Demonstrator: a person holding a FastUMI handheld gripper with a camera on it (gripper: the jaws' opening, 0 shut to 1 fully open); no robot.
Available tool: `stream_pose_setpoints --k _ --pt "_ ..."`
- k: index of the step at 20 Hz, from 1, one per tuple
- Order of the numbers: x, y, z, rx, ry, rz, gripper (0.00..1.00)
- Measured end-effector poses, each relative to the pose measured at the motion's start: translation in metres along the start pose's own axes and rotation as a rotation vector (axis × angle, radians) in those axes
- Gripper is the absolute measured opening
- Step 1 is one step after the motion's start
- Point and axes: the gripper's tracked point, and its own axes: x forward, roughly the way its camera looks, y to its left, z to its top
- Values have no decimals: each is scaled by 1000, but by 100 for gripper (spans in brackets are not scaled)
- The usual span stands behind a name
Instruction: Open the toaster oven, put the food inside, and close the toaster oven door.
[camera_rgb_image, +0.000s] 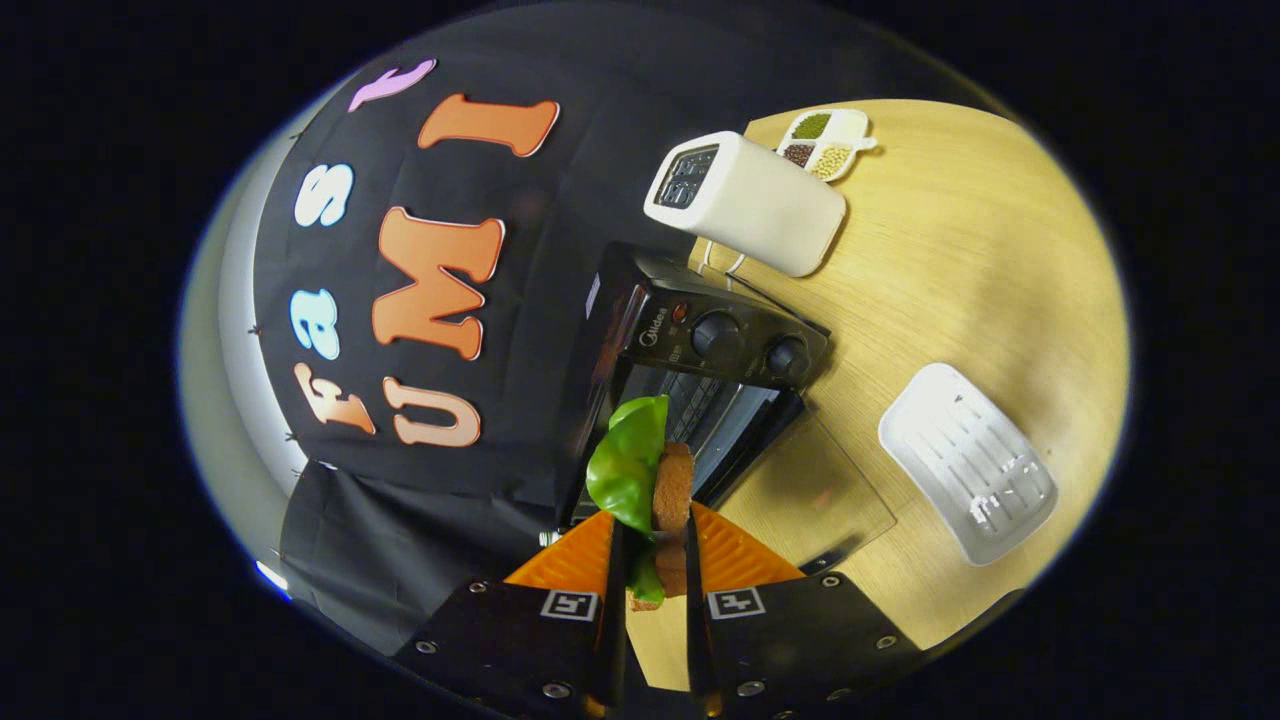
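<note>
We have the gripper (655, 560) pinching the food, a brown bread slice with a green lettuce leaf (650, 478), just before the black metal toaster oven (700, 370), whose glass door (810, 490) hangs open. We should feed it in level, clearing the frame.

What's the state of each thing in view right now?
gripper: shut on the sandwich, tilted sideways.
sandwich: held between the fingers, lettuce and bread, just ahead of the oven opening.
toaster oven: door open.
oven door: glass, lying flat.
toaster: slots empty.
white tray: empty.
divided dish: compartments filled with grains.
</note>
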Motion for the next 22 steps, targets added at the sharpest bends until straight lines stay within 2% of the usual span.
stream_pose_setpoints --k 4,9,17,22 --pt "33 -13 -3 89 -101 -9 25" --pt "80 -18 -6 140 -221 -28 26" --pt "147 -11 -11 249 -369 -63 26" --pt "173 -13 -14 286 -357 -114 37"
